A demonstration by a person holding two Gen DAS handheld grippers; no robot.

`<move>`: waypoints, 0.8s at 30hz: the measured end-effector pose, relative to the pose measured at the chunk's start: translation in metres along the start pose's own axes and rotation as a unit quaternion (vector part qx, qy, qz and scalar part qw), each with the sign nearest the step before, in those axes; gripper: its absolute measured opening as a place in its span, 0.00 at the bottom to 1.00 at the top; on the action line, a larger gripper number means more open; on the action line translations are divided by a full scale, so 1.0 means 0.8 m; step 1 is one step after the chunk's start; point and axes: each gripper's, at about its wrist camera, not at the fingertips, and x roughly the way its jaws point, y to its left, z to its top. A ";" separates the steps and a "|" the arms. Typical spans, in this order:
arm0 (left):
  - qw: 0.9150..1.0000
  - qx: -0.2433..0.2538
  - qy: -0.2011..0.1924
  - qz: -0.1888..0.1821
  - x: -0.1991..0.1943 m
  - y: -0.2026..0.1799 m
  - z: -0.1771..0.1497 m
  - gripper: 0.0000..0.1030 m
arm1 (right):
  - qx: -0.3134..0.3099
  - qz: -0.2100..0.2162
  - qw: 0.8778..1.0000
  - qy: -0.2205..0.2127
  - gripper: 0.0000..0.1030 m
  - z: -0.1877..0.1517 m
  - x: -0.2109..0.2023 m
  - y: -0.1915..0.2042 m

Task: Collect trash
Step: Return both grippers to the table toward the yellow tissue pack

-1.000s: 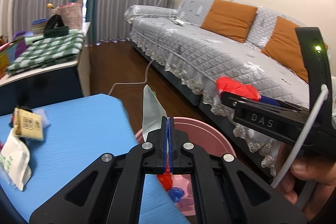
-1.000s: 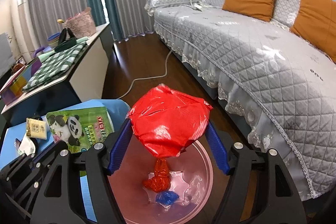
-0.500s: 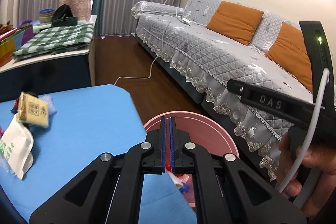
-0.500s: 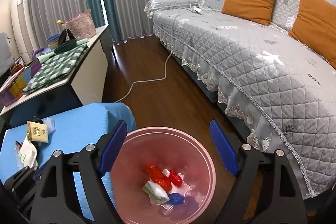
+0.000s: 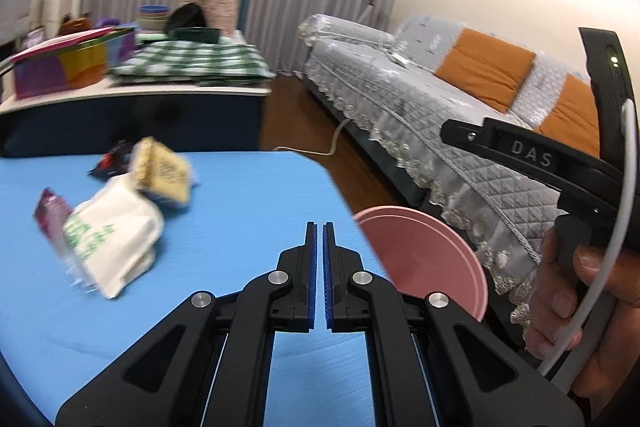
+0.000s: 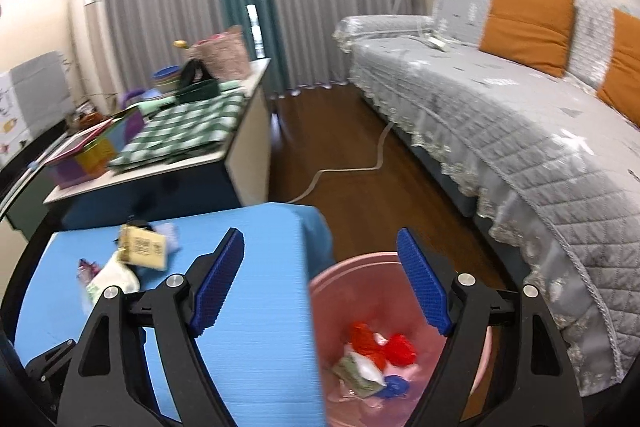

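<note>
My left gripper (image 5: 319,227) is shut with nothing in it, over the blue table (image 5: 240,195) near its right edge. Left of it lie a white-and-green packet (image 5: 112,239), a yellow packet (image 5: 160,173), a dark wrapper (image 5: 112,163) and a maroon wrapper (image 5: 50,211). My right gripper (image 6: 320,239) is open and empty, its jaws closing a little, straddling the table corner and the pink bin (image 6: 352,267). The bin holds red wrappers (image 6: 396,347) and a green-white packet (image 6: 360,375). The bin rim (image 5: 420,251) also shows right of the left gripper.
A grey sofa (image 6: 500,115) with orange cushions runs along the right. A side table (image 6: 180,163) with a green checked cloth and boxes stands behind the blue table. A white cable (image 6: 348,171) crosses the wood floor. A hand (image 5: 580,307) holds the right gripper's handle.
The left gripper let go of a silver-green wrapper and the right dropped a red bag; both now lie in the bin. Both grippers have swung left towards the blue table.
</note>
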 end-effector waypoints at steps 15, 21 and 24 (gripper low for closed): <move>0.991 -0.058 -0.026 0.114 -0.031 0.118 -0.025 0.03 | -0.016 0.109 0.994 0.015 0.64 -0.012 0.024 0.091; 0.980 -0.088 -0.040 0.174 -0.039 0.162 -0.027 0.21 | 0.014 0.148 0.988 0.034 0.75 -0.020 0.052 0.108; 0.977 -0.097 -0.045 0.185 -0.041 0.179 -0.029 0.35 | 0.022 0.161 0.986 0.044 0.79 -0.025 0.067 0.121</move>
